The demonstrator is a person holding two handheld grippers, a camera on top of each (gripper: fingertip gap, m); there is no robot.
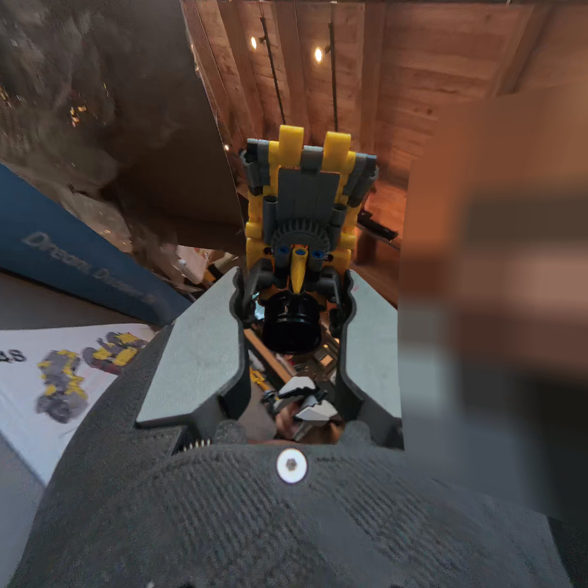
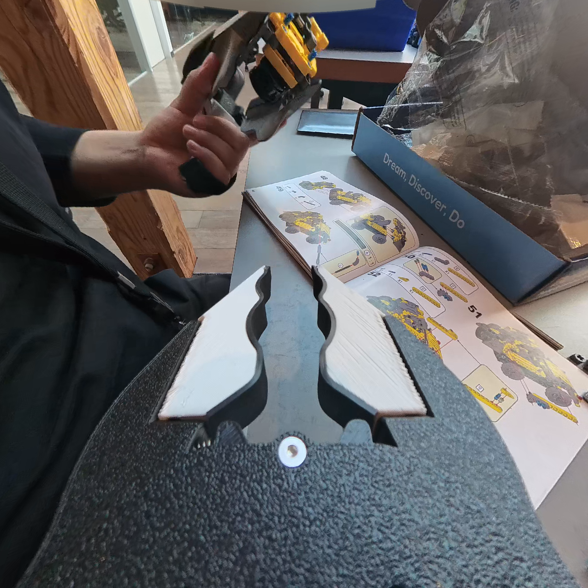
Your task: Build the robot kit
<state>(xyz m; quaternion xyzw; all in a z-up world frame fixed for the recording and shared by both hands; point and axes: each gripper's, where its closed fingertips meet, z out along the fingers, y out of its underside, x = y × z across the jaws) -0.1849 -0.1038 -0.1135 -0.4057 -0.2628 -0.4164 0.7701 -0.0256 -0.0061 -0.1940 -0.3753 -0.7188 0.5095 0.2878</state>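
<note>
Grey tabletop (image 2: 286,165) is seen beside a wooden post (image 2: 79,95), with an open instruction booklet (image 2: 366,222) lying near a long blue cardboard box (image 2: 461,216) at the far right, in which crumpled clear plastic bags (image 2: 493,95) are piled. A yellow and grey brick-built vehicle model (image 1: 300,222) is clamped between the fingers of the left gripper (image 1: 294,297), which is raised well above the table. The right gripper (image 2: 291,276) is held with its jaws parted and nothing between them, over the table's near edge.
</note>
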